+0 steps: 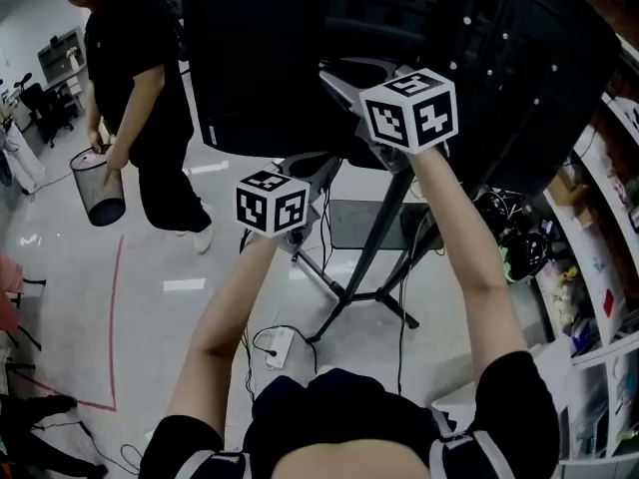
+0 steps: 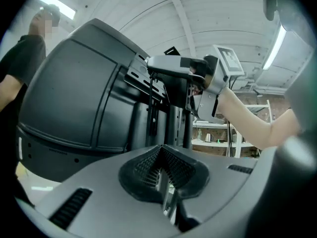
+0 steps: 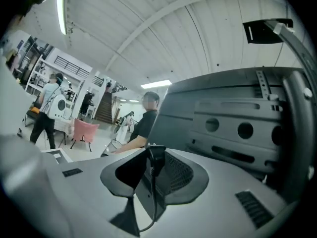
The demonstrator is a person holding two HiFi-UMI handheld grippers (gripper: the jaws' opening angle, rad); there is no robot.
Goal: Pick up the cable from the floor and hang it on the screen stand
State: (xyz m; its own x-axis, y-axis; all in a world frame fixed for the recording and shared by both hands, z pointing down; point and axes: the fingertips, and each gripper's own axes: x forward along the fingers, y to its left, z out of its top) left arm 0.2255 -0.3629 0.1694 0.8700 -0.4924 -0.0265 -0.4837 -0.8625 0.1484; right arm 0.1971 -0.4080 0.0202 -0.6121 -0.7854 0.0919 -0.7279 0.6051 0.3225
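Both grippers are raised behind the big black screen (image 1: 270, 58) on its tripod stand (image 1: 374, 238). My right gripper (image 3: 156, 157) is shut on the black plug end of the cable (image 3: 154, 192), which hangs down from the pads. In the left gripper view that gripper (image 2: 151, 64) sits beside the stand's bracket (image 2: 141, 73). The thin cable (image 2: 150, 103) drops from it toward the tips of my left gripper (image 2: 159, 155). Its pads are closed together; the pinch itself is hard to make out. From the head view the left gripper (image 1: 305, 168) is lower than the right gripper (image 1: 329, 72).
A person in black (image 1: 140, 68) stands at the left holding a mesh bin (image 1: 100, 188). A white power strip (image 1: 278, 347) lies on the floor by the stand's legs. Shelving (image 1: 599, 267) and a tangle of cables (image 1: 519, 242) line the right side.
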